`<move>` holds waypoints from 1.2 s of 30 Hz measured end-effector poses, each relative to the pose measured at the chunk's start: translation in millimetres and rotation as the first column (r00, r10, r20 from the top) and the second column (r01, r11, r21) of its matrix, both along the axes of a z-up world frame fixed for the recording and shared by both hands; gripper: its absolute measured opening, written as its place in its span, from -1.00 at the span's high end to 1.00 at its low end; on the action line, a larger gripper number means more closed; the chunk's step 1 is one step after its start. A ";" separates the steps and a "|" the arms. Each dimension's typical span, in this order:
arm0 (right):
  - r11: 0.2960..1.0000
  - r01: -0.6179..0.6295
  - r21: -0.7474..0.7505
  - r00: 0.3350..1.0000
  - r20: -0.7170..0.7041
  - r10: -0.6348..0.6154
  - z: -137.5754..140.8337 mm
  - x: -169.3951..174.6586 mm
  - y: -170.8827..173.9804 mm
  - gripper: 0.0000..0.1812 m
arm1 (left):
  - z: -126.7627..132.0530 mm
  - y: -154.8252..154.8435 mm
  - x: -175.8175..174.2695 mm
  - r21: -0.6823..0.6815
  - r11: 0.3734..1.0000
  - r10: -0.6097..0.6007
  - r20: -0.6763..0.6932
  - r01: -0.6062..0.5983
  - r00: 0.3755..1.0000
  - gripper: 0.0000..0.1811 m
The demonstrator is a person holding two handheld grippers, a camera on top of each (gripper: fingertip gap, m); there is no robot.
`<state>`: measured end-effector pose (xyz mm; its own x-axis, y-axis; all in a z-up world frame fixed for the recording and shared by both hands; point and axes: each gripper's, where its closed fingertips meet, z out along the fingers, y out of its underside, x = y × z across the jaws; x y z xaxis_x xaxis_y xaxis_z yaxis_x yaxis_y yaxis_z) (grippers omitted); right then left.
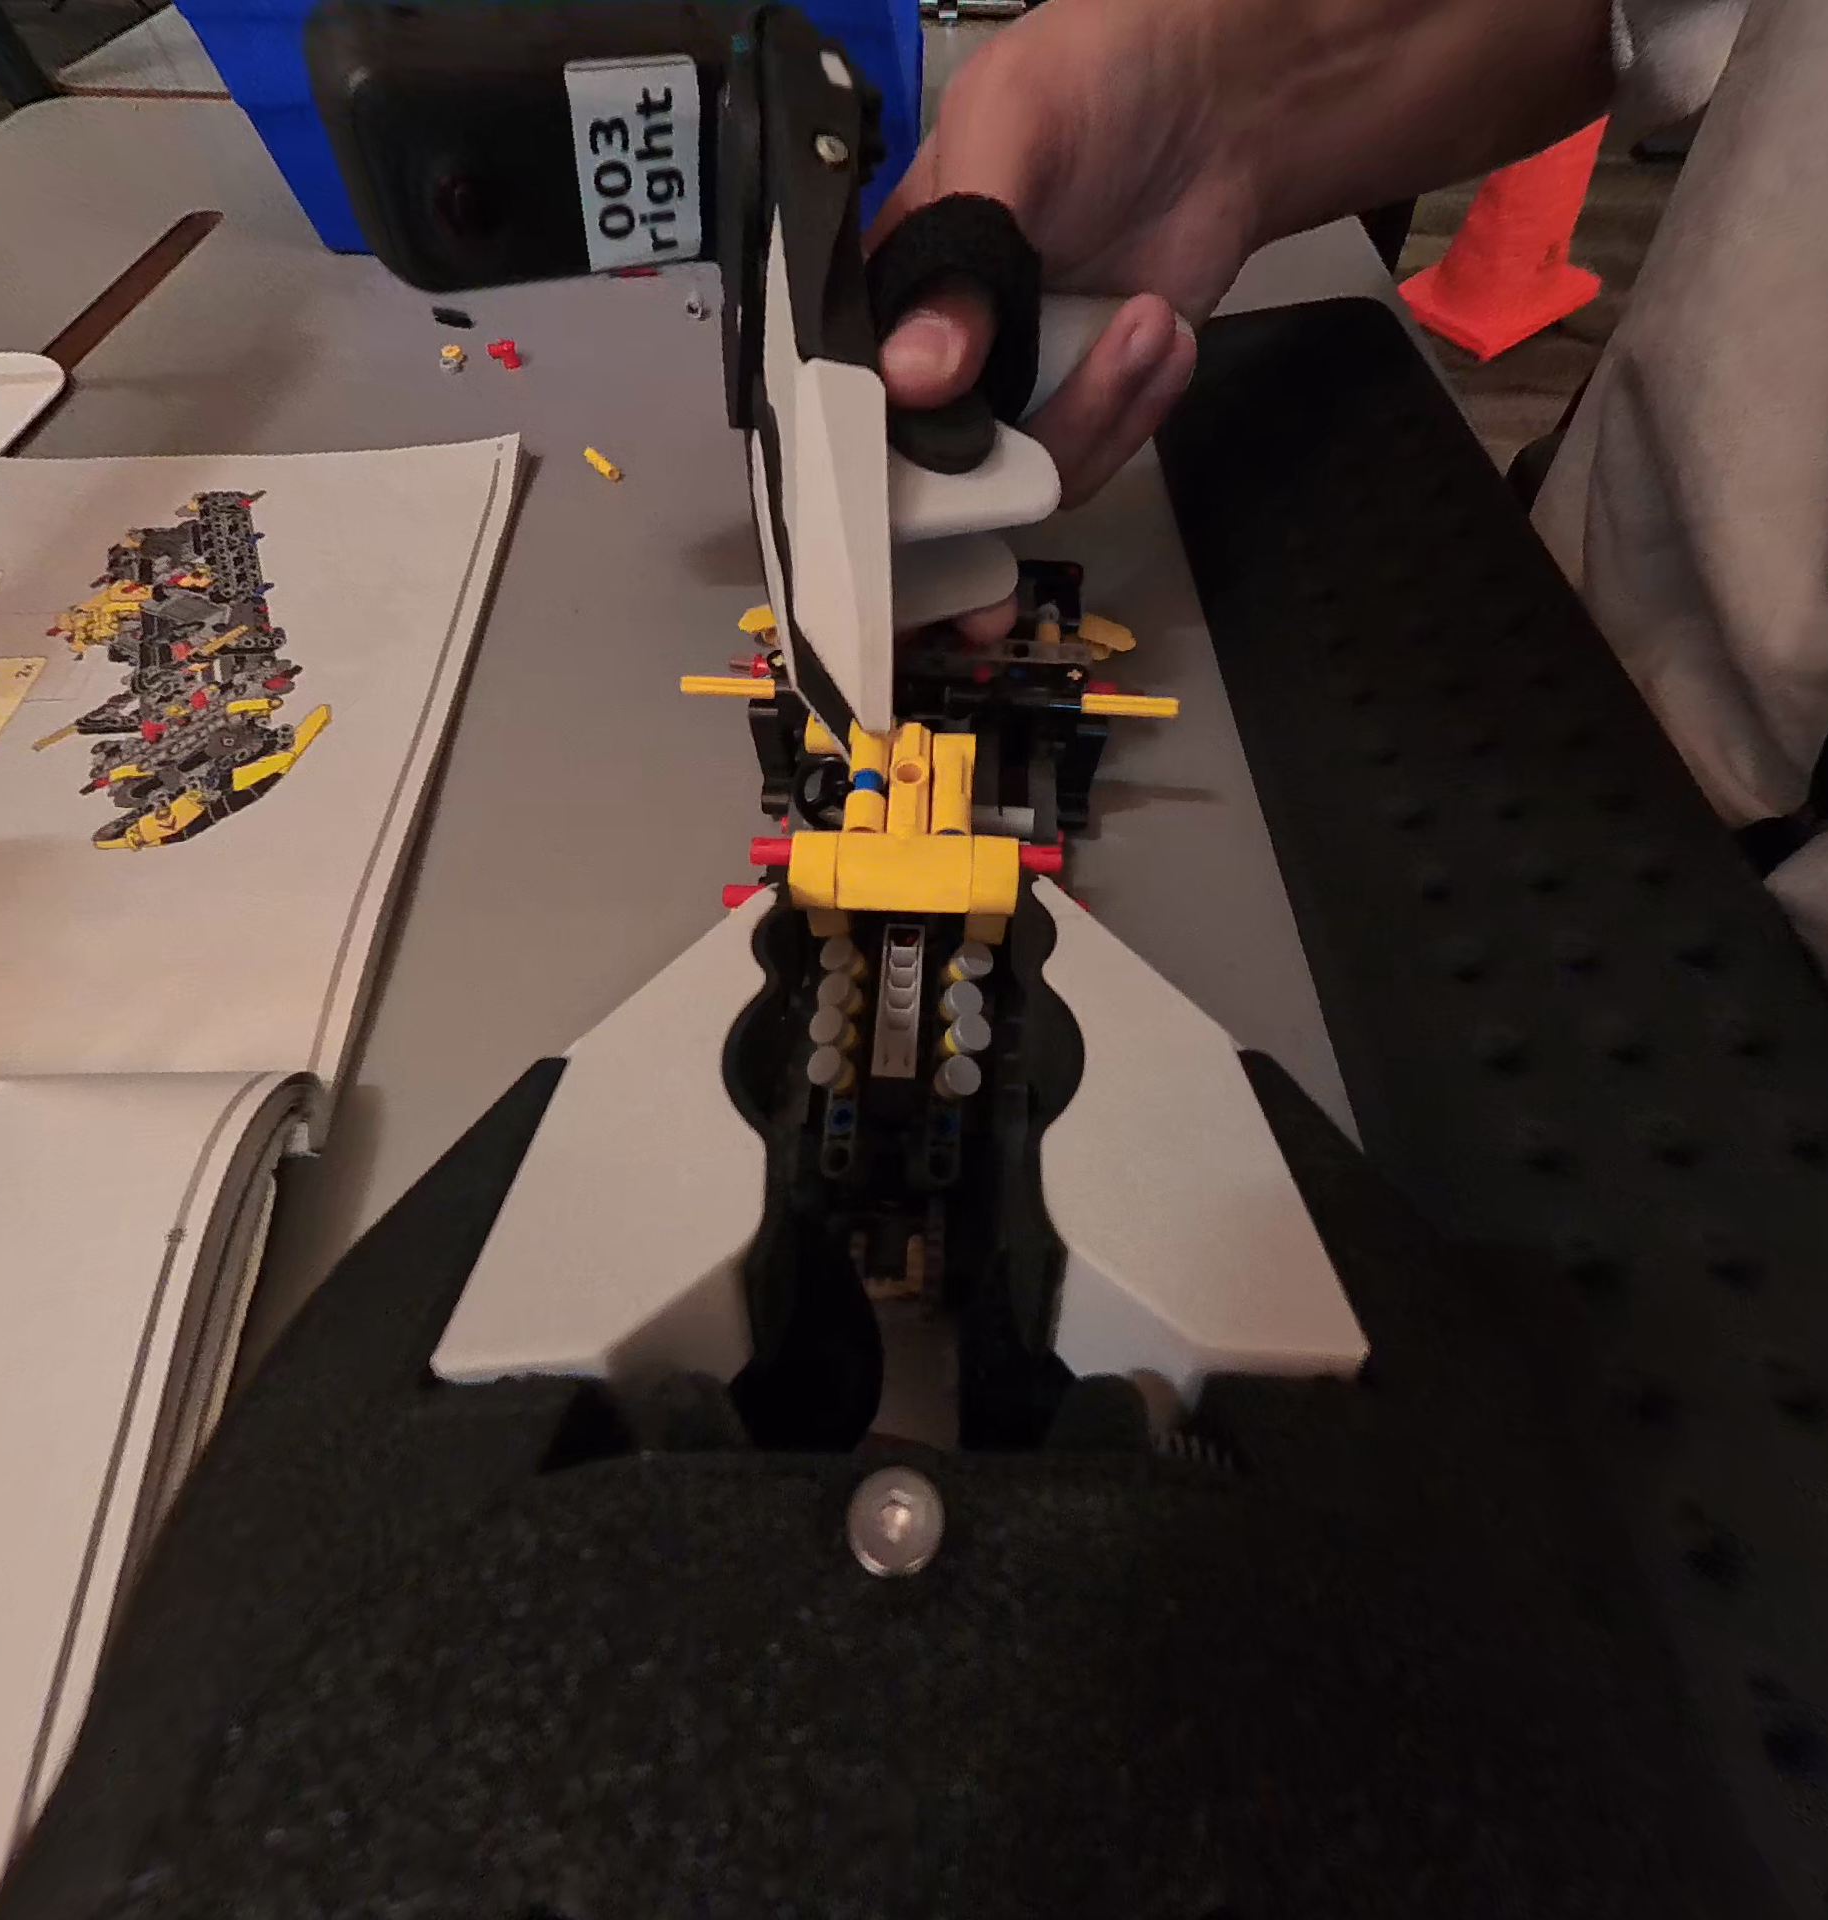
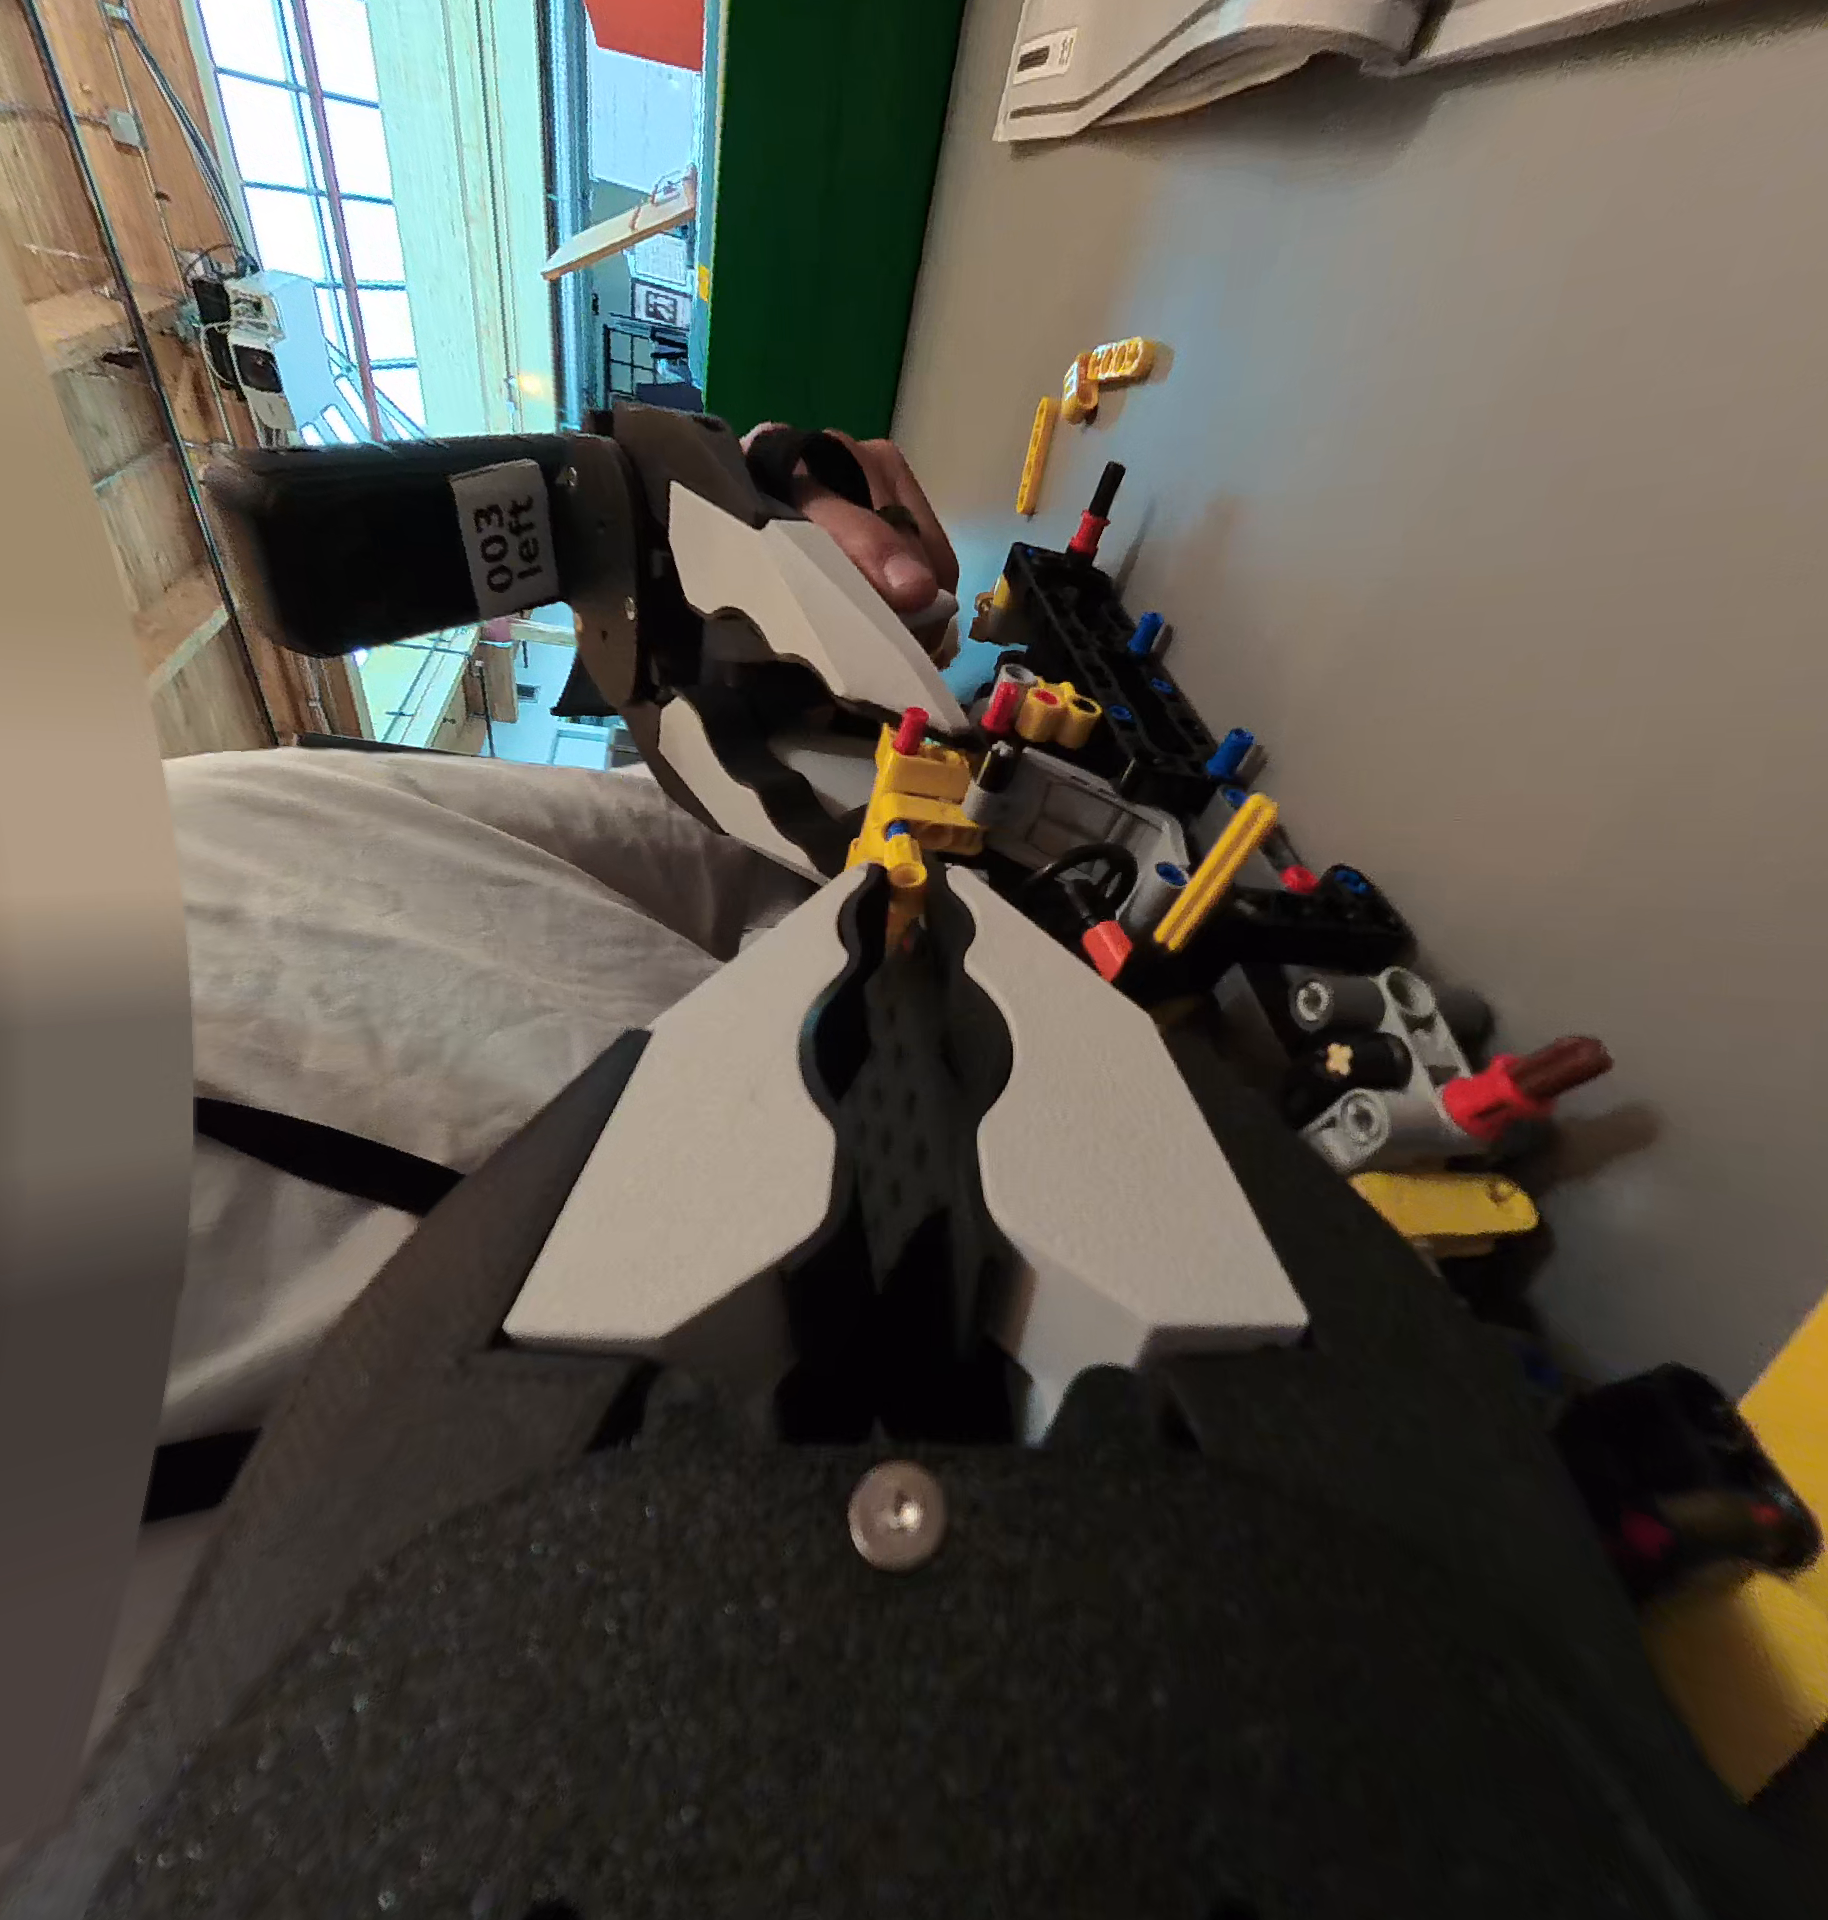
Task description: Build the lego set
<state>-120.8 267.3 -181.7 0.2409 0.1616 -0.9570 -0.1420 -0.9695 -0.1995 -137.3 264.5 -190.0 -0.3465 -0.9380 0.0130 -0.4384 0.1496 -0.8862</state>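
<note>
Near the table [image 1: 598, 623] edge, both claws grip the lego model [image 1: 905, 873]: left claw [image 1: 902, 914] its body, right claw [image 2: 905, 883] a yellow piece.

left hand-held gripper [image 1: 902, 904]: level, fingers closed around the model's sides | right hand-held gripper [image 2: 905, 883]: pointing steeply down, fingertips pinched on a yellow piece | bare hand [image 1: 1097, 208] grips its handle

lego model [image 1: 910, 831] on table [image 1: 598, 644], manual [image 1: 214, 748] left.
</note>
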 end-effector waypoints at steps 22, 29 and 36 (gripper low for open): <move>0.999 0.012 0.046 0.999 0.047 -0.014 0.6 0.6 2.6 0.91 | 0.3 -0.8 2.8 -0.025 1.000 0.011 -0.008 -0.012 1.000 0.54; 0.898 -0.066 0.435 0.933 0.345 -0.099 2.9 31.9 7.5 0.80 | 0.1 -0.6 3.3 -0.032 0.999 0.023 -0.034 -0.024 0.999 0.54; 0.537 -0.479 0.694 0.750 0.642 -0.159 -11.7 7.2 -12.5 0.50 | 0.0 -1.9 9.3 -0.024 0.998 0.052 -0.041 -0.053 0.998 0.54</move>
<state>-113.6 254.7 -193.3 0.5386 0.8413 -0.0465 0.4490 -0.3333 -0.8290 -128.1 262.6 -190.0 -0.2952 -0.9541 0.0497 -0.4805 0.1033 -0.8709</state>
